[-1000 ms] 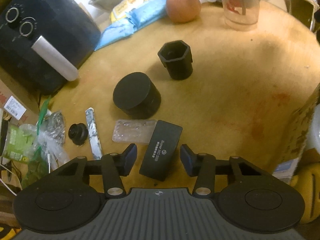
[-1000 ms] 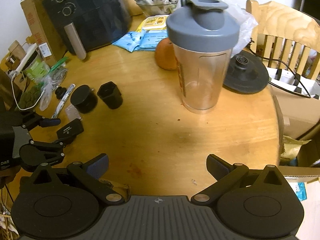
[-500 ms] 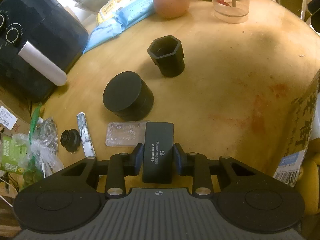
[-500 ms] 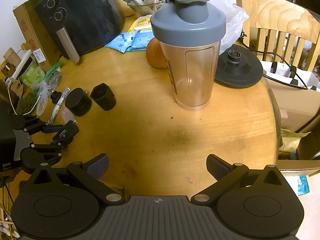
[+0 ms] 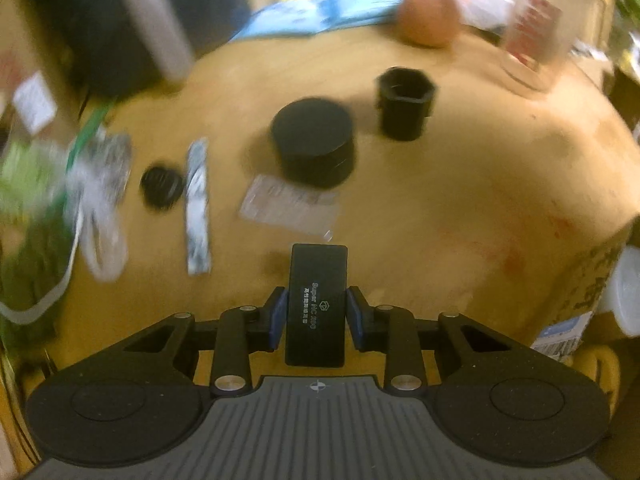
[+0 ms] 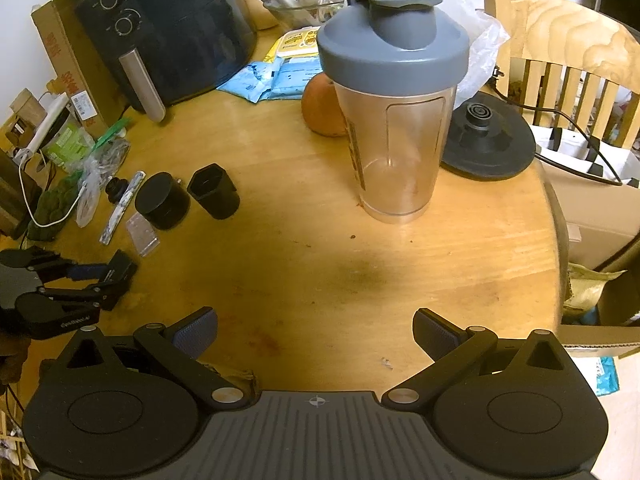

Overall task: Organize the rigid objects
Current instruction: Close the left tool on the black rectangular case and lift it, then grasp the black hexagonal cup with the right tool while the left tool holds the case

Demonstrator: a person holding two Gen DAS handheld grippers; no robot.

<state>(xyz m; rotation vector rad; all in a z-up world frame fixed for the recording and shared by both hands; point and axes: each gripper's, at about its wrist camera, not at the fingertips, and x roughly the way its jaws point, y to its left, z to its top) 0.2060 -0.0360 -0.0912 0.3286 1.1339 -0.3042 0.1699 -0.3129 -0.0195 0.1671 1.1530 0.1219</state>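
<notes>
My left gripper (image 5: 316,312) is shut on a flat black rectangular case (image 5: 318,280) with white lettering, held just above the round wooden table (image 5: 460,200). The right wrist view shows that same case (image 6: 120,276) in the left gripper (image 6: 100,280) at the table's left edge. Beyond it stand a black round container (image 5: 312,140) and a black hexagonal cup (image 5: 404,100). A clear plastic blister (image 5: 288,208), a slim patterned stick (image 5: 198,204) and a small black cap (image 5: 162,186) lie to the left. My right gripper (image 6: 316,330) hangs open over bare wood, holding nothing.
A tall clear shaker bottle with grey lid (image 6: 394,100) stands mid-table with an orange fruit (image 6: 322,108) behind it. A black air fryer (image 6: 168,28) and blue packets (image 6: 272,80) sit at the back. A black kettle base (image 6: 486,140), a wooden chair (image 6: 560,64) and boxes are on the right.
The left gripper closed on the black case, then rolled and shifted with it, so the case now stands straight between the pads. The right gripper stayed open and still.
</notes>
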